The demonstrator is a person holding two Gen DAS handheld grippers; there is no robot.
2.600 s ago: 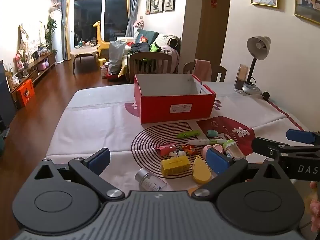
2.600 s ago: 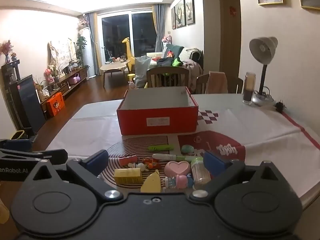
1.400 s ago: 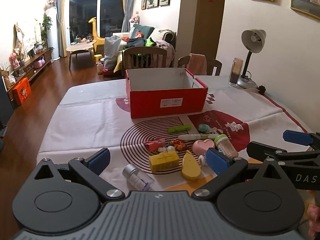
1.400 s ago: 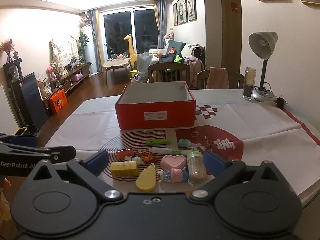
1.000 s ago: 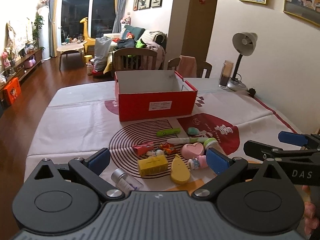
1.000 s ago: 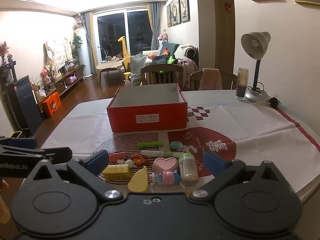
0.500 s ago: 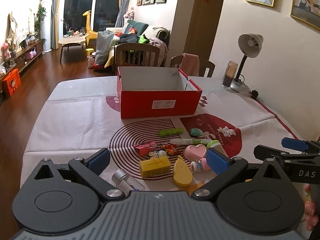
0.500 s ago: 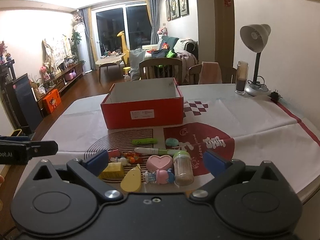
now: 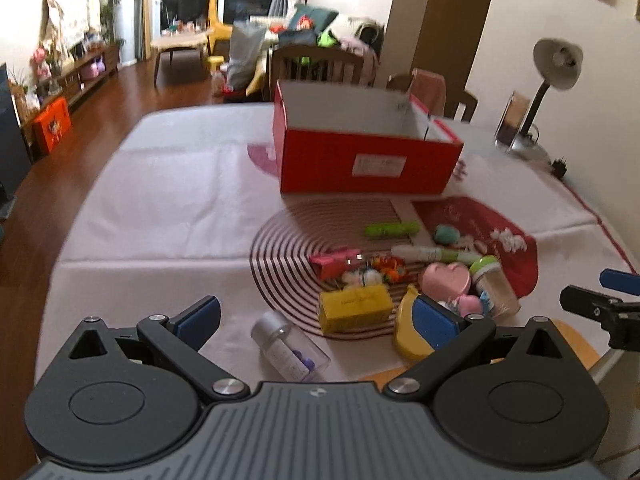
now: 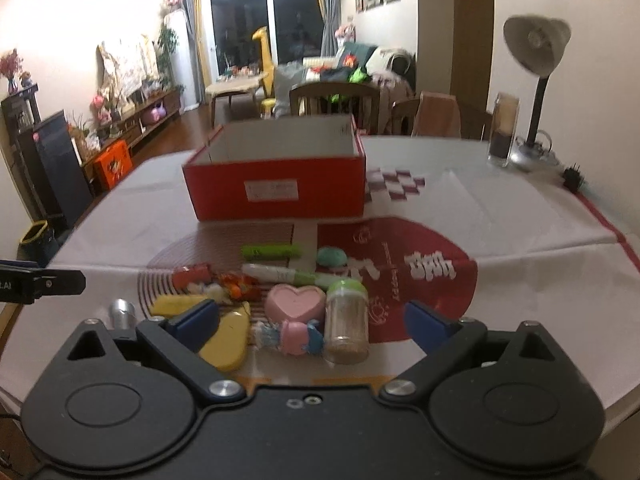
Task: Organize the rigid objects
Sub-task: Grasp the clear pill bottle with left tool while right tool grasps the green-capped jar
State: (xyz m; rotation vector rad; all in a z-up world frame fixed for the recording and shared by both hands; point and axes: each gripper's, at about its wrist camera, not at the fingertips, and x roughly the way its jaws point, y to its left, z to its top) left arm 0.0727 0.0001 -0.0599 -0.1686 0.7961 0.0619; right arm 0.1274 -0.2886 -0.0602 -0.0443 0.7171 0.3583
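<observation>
- My left gripper (image 9: 316,318) is spread wide with nothing between its blue pads; it hangs above the near edge of the table (image 9: 168,200).
- My right gripper (image 10: 312,326) is also spread wide and empty, above the same near edge, further right.
- The red box (image 9: 368,156) stands open-topped toward the middle of the table, beyond the clutter; I see nothing inside it from either view.
- Near the edge, from the left view: a clear vial with a silver cap (image 9: 290,346) lies on its side, closest to my left pads.
- Just beyond it sits a yellow block (image 9: 354,307), and beside that a yellow teardrop piece (image 9: 408,338), partly hidden by my right-hand pad.
- The pink heart box (image 10: 295,301) sits next to a green-capped jar (image 10: 346,322), which stands upright; a small pink-and-blue figure (image 10: 296,336) lies in front of them.
- Farther back: a white-and-green pen (image 10: 296,274), a green tube (image 10: 272,252) and a teal oval piece (image 10: 331,257), all between the cluster and the box.
- A small red item (image 9: 334,264) and some tiny orange and white bits lie left of the pen; they are too blurred to identify.
- A grey desk lamp (image 10: 536,56) stands at the far right corner.
</observation>
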